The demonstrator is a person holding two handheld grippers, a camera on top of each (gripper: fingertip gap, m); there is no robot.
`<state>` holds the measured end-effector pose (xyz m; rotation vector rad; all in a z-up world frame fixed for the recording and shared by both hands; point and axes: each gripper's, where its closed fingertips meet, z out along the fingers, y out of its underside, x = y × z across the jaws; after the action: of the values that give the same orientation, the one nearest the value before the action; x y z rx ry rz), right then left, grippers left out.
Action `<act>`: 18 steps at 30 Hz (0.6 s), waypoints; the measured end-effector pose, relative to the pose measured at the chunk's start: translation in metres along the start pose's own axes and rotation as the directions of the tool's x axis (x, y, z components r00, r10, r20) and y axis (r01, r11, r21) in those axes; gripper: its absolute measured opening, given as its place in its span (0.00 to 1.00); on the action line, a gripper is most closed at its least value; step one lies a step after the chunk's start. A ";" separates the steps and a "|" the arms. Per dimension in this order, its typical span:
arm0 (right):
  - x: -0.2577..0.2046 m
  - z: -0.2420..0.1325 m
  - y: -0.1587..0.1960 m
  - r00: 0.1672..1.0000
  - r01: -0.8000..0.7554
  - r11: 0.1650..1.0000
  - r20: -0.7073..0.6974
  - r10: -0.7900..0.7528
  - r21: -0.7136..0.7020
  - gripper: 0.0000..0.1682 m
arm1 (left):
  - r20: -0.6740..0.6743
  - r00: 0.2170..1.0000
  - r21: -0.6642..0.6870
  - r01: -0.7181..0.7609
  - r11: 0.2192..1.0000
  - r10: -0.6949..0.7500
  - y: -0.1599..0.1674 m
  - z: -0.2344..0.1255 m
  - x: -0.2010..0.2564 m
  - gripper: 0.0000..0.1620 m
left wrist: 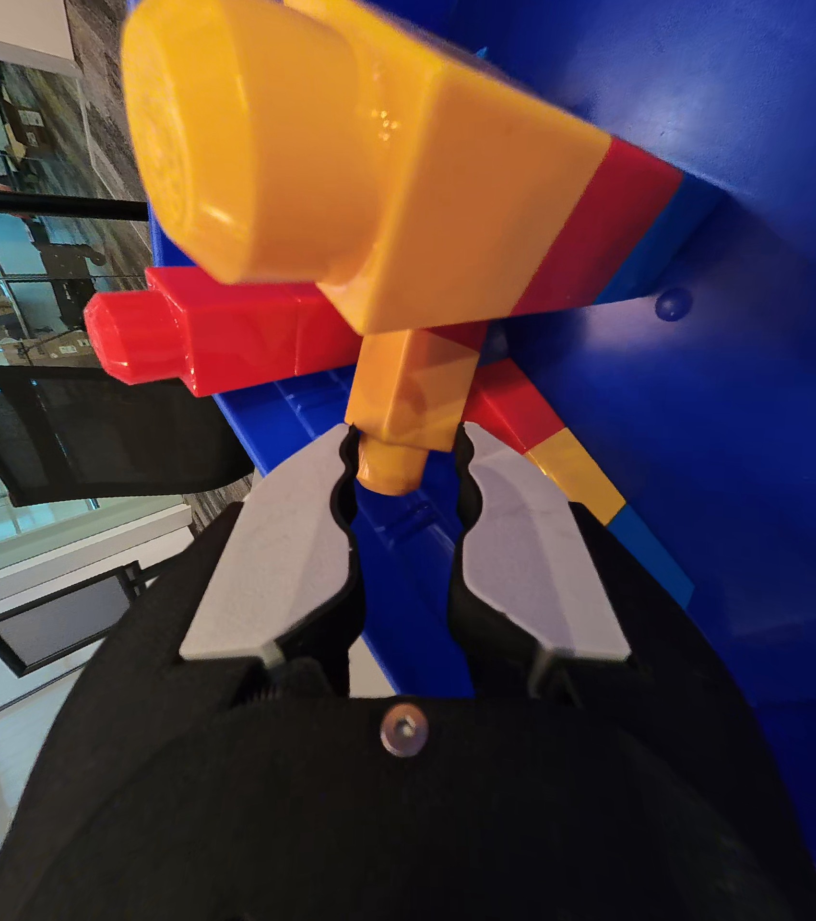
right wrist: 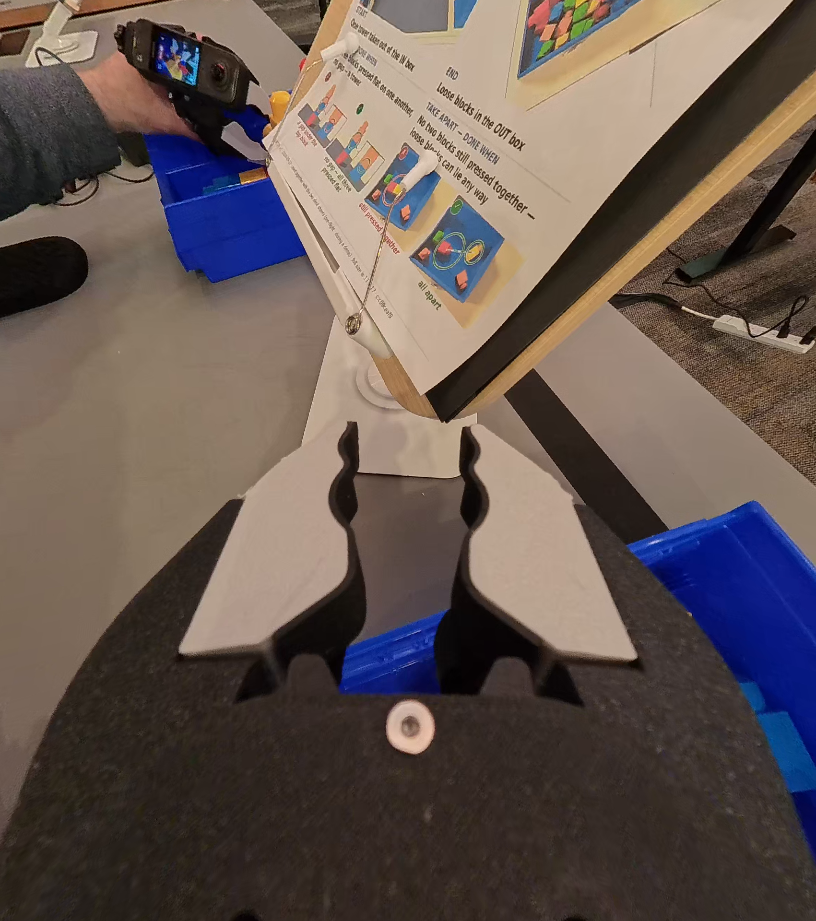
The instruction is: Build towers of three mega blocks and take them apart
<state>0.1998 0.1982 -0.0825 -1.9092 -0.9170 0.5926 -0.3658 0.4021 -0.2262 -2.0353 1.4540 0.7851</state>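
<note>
Left tool (left wrist: 406, 433), black body with grey fingers and wavy black pads: the fingers stand a narrow way apart, their tips flanking a small orange plastic block (left wrist: 408, 398) with one round stud. Whether the pads press on this block cannot be told, as the contact is at the very tips. The orange block lies inside a deep blue plastic bin (left wrist: 744, 398), the landmark for this view. Just beyond the orange block, in the same bin, lies a tower of orange, red and blue blocks (left wrist: 495, 209), its large orange stud nearest the camera. Beside that tower, nearer the bin's rim, lies a red plastic block with a round stud (left wrist: 186, 339). A second stack of red, yellow and blue blocks (left wrist: 570, 468) rests against the bin wall, close to the left tool's far finger.

Right tool (right wrist: 408, 433), same build: fingers apart, nothing between them. It hovers above the grey bench (right wrist: 121, 423), over the rim of a second blue plastic bin (right wrist: 744, 598). Just beyond its tips stands a white stand carrying a tilted wooden board with a printed instruction sheet (right wrist: 495, 174). Behind the board, the first bin holds the left tool, gripped by a person's hand (right wrist: 136, 99).
</note>
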 end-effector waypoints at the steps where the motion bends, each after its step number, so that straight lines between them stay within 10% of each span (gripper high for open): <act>1: 0.000 0.000 0.000 1.000 -0.001 1.000 0.000 0.001 -0.001 0.23 | 0.000 1.000 0.003 0.001 1.000 -0.001 -0.001 -0.001 0.000 0.23; 18: -0.002 -0.002 -0.002 1.000 0.001 1.000 0.005 -0.001 0.009 0.23 | 0.007 0.999 -0.007 -0.036 0.999 0.036 -0.003 -0.023 -0.005 0.22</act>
<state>0.1994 0.1967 -0.0799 -1.9000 -0.9170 0.5999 -0.3609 0.3904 -0.2059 -2.0146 1.4893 0.8127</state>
